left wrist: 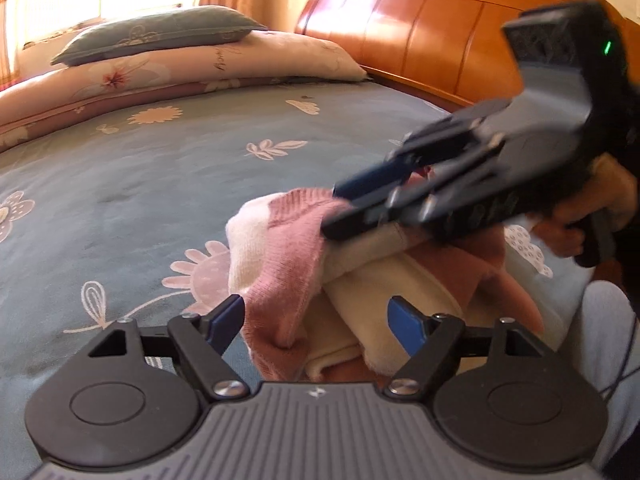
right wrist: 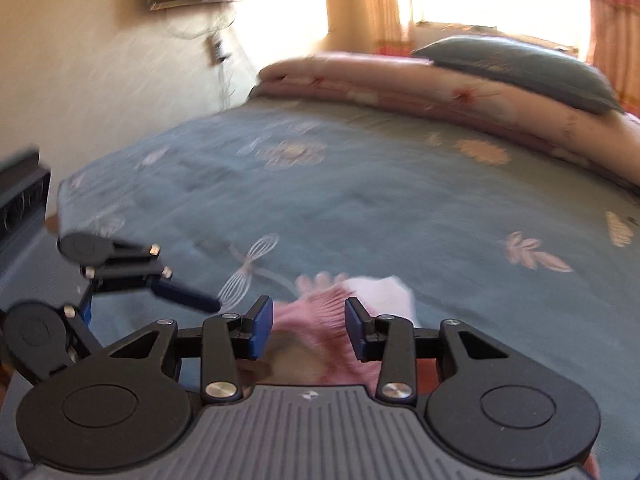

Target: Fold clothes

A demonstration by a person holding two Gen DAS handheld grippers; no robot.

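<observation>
Both open and empty, the left tool (left wrist: 316, 316) straddles the near end of the pink-and-cream knitted garment (left wrist: 280, 264) on the blue flowered bed (left wrist: 140, 184) — the right tool (left wrist: 332, 210) hovers over its top, nearer the far end.

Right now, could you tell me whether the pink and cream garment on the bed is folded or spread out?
Folded: the pink and cream garment sits as a compact, layered bundle on the bed.

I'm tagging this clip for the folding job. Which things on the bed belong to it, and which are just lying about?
Part of the job:
pink and cream garment
left claw, open
right claw, open
blue bedspread, the folding surface

Just lying about:
grey-blue pillow
rolled floral quilt
wooden headboard
</observation>
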